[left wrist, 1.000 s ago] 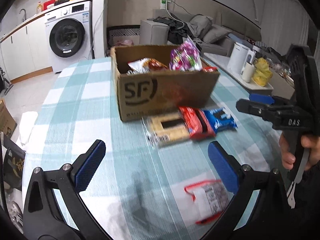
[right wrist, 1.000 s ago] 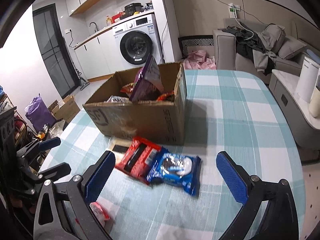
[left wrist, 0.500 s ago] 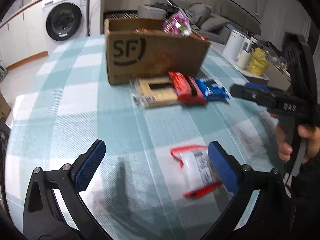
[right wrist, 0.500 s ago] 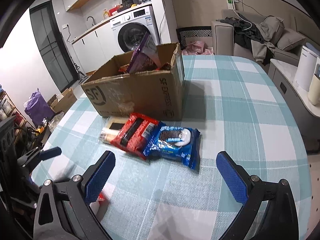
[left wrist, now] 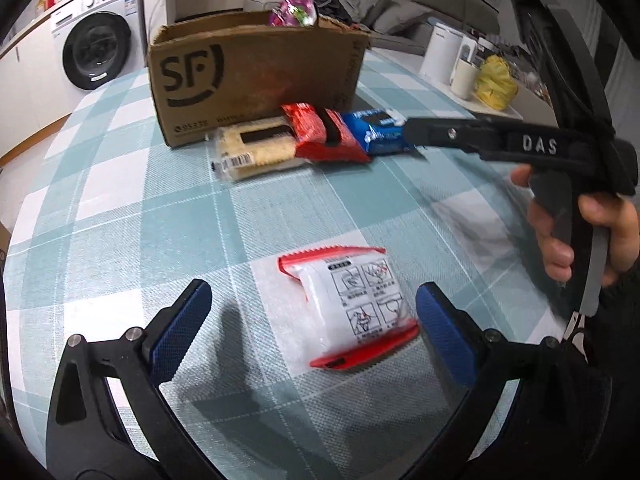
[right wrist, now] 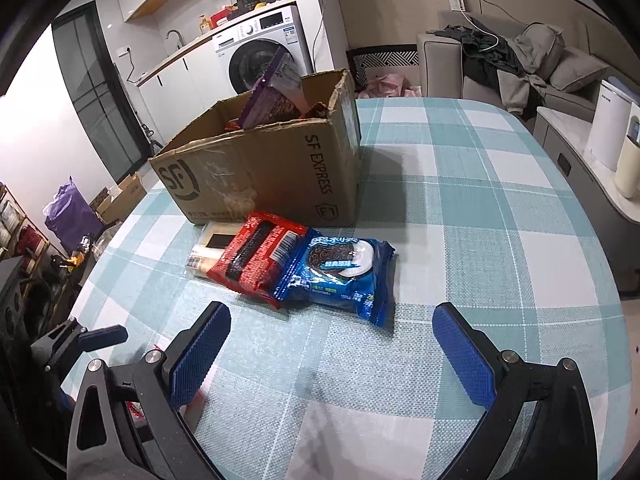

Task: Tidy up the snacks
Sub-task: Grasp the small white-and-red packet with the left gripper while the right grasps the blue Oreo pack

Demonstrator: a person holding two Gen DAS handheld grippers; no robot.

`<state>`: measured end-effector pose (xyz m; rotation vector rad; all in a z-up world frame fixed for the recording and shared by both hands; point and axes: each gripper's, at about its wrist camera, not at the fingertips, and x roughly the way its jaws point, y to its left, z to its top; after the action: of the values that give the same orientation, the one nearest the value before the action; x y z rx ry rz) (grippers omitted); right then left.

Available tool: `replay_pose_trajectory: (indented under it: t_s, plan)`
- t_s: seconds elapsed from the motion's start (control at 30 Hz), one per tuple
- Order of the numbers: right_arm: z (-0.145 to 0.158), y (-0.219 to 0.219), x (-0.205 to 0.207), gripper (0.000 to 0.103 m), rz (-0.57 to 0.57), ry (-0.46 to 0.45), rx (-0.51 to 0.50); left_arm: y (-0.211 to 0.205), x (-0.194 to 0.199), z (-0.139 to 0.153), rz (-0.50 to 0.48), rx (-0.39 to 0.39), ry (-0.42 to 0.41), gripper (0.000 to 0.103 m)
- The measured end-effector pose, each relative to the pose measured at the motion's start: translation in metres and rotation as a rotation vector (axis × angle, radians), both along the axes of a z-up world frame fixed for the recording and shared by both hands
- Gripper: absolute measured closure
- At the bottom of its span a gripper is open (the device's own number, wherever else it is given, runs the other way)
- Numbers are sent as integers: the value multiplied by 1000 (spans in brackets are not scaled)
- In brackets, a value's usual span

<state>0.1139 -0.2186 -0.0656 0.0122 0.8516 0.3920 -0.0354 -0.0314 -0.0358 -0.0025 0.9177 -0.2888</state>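
Note:
A white snack packet with red ends (left wrist: 352, 308) lies on the checked tablecloth between the fingers of my open left gripper (left wrist: 314, 332), nearer the right finger. Beyond it a pale cracker pack (left wrist: 252, 150), a red packet (left wrist: 322, 134) and a blue Oreo pack (left wrist: 378, 130) lie in a row before the SF cardboard box (left wrist: 256, 80), which holds several snacks. My right gripper (right wrist: 332, 356) is open and empty, just short of the Oreo pack (right wrist: 340, 270) and red packet (right wrist: 260, 260).
The box (right wrist: 272, 176) stands mid-table with a purple bag (right wrist: 276, 88) sticking out. The right gripper's body (left wrist: 520, 148) reaches across the left wrist view. A side counter with a kettle (right wrist: 612, 124) lies off the table's right edge.
My left gripper has dropped and moved forward, so the white packet now lies between its fingers. My right gripper has lowered and closed in on the Oreo pack.

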Motion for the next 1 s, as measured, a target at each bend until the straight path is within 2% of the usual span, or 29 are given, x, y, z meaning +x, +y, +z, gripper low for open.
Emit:
replay_pose_trajectory:
  t_s: [0.23, 0.37, 0.43, 1.0]
  plan:
    - [-13, -6, 11, 0, -40, 36, -19, -1, 0, -7, -40, -39, 36, 22]
    - [-19, -6, 18, 0, -50, 59, -23, 0, 1, -6, -54, -60, 28, 45]
    - [-21, -5, 23, 0, -57, 60, -35, 2, 3, -5, -63, -74, 28, 51]
    - [-31, 15, 50, 1, -58, 69, -62, 24, 26, -7, 6, -93, -4, 54]
